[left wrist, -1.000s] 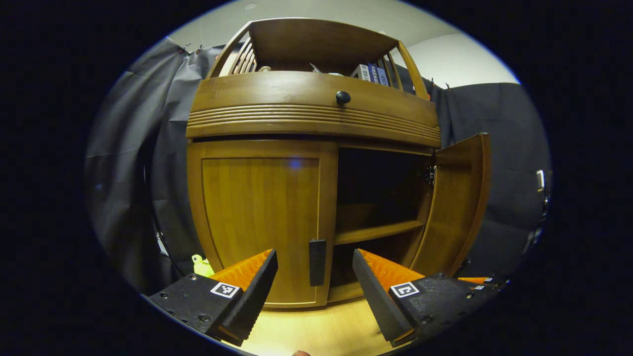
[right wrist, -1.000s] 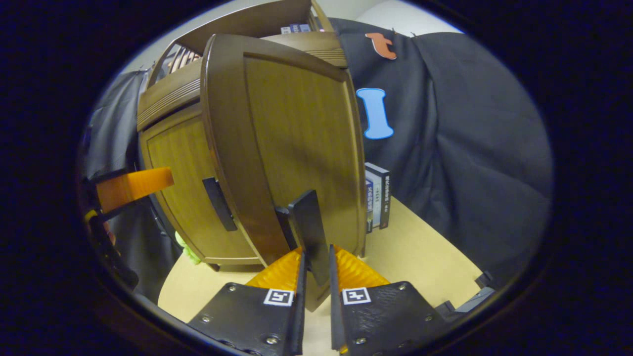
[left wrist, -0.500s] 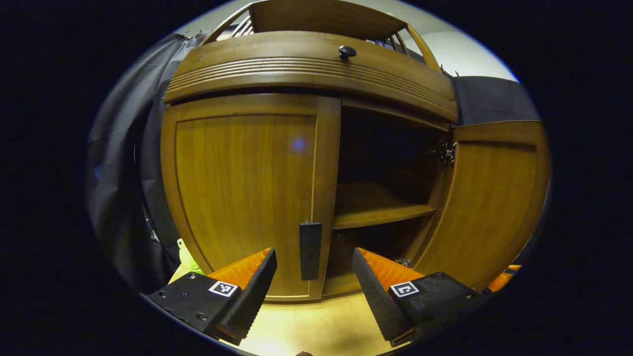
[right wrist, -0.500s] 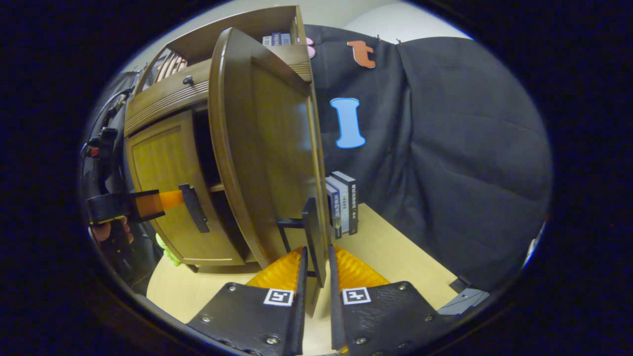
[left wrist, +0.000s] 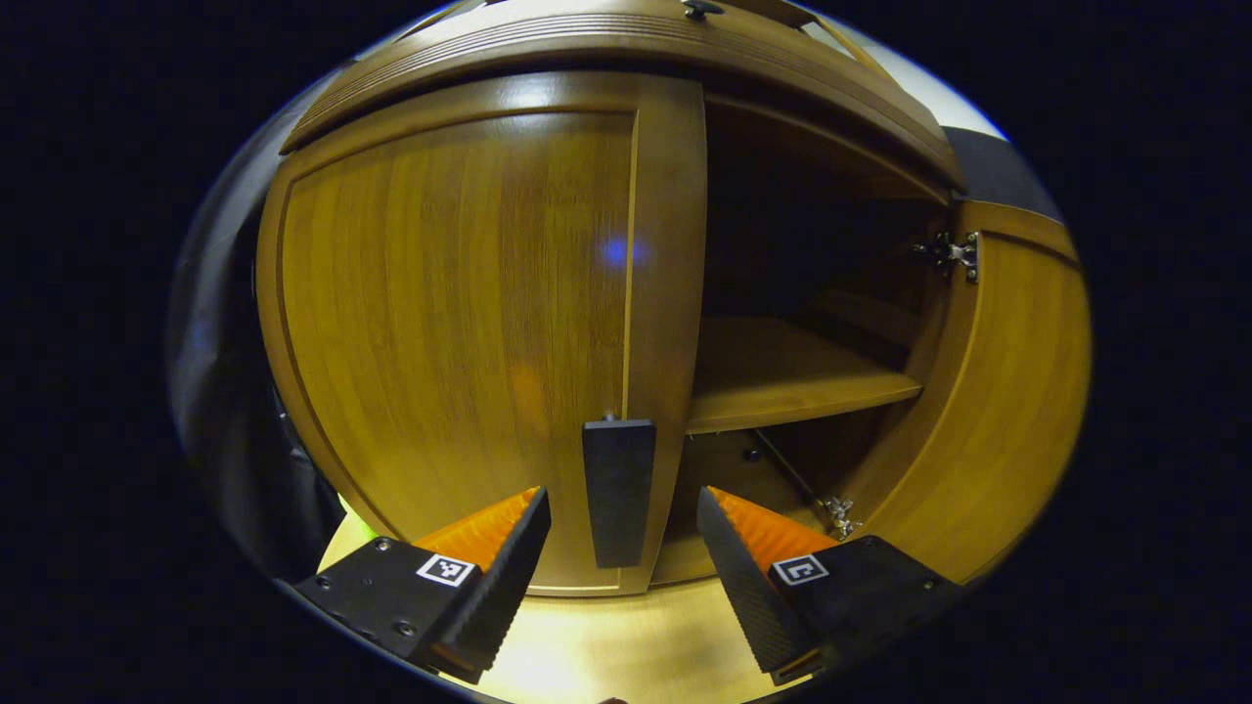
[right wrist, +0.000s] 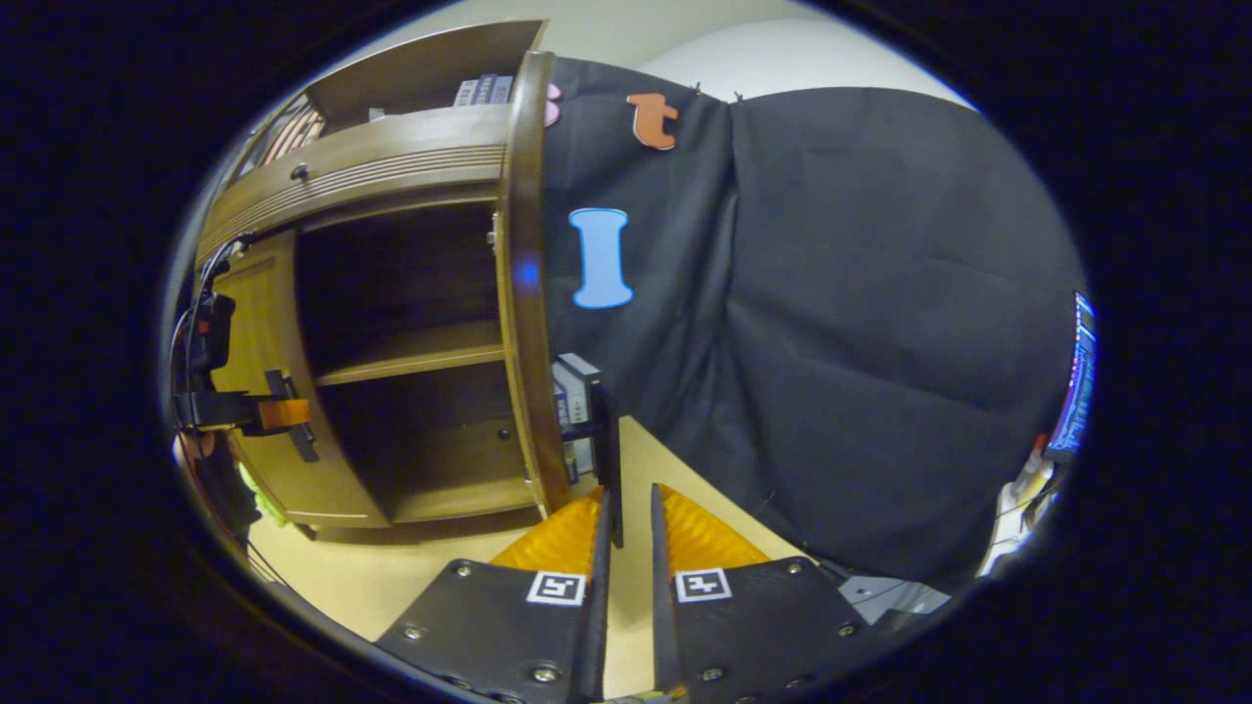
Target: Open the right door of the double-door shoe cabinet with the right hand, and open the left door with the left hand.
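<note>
The left gripper (left wrist: 623,548) has its fingers spread wide apart, with the left door's handle (left wrist: 618,492) standing between them; neither finger touches it in the left gripper view. That handle is a dark flat bar with its long axis running up and down, fixed near the inner edge of the left door (left wrist: 460,313), low on the panel. The left door lies shut, flat against the front of the shoe cabinet (left wrist: 626,49). The right gripper (right wrist: 626,533) has its fingers drawn close together on the right door's handle (right wrist: 608,460), a thin dark bar, also upright, which runs down into the narrow gap between them; both fingers seem to press on it. The right door (right wrist: 523,293) stands swung wide open and is seen edge-on in the right gripper view, its long axis vertical and its free edge pointing out toward the camera. Behind it the right half of the cabinet shows a dark inside with a shelf (right wrist: 416,354) across the middle. A few books (right wrist: 575,416) stand upright on the pale tabletop (right wrist: 391,577) just beyond the open door.
</note>
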Available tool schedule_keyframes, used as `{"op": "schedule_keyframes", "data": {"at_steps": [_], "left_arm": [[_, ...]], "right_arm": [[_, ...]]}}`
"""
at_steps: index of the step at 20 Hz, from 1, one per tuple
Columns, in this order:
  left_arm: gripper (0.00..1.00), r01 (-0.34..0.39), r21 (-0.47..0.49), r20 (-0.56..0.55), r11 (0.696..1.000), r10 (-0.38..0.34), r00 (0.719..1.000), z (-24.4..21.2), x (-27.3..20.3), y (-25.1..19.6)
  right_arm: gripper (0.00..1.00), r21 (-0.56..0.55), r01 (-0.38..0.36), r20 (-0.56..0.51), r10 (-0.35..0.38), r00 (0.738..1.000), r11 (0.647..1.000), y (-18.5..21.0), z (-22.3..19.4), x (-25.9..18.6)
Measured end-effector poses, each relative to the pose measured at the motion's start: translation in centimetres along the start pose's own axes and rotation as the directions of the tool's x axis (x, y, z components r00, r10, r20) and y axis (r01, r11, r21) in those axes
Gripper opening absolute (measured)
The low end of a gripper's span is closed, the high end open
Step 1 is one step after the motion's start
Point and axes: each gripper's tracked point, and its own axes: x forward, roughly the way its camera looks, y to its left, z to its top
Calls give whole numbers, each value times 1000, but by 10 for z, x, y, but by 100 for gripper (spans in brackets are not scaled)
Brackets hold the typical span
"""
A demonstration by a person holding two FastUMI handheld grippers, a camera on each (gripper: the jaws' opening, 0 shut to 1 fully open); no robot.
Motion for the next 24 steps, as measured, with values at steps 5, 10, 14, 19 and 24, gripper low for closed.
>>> {"op": "schedule_keyframes", "data": {"at_steps": [5, 10, 14, 19, 24], "left_arm": [[87, -22, 10, 13, 1000, 22, 1000, 2, 10, 2], [71, -25, 41, 34, 999, 23, 999, 10, 15, -2], [40, -54, 38, 35, 998, 52, 998, 10, 14, 4], [34, -50, 15, 45, 999, 49, 998, 11, 13, 4], [33, -25, 12, 81, 1000, 24, 996, 12, 15, 3]], "right_arm": [[19, 1, 4, 11, -4, 1000, 1000, -10, 5, 0], [19, 3, -10, 16, 10, 1000, 1000, -5, 5, -5], [19, 19, -11, 0, 11, 1000, 1000, -10, -4, -11], [22, 25, 7, -5, -7, 1000, 1000, -24, -9, -19], [19, 33, 17, -19, -16, 1000, 999, -35, -13, -16]]}}
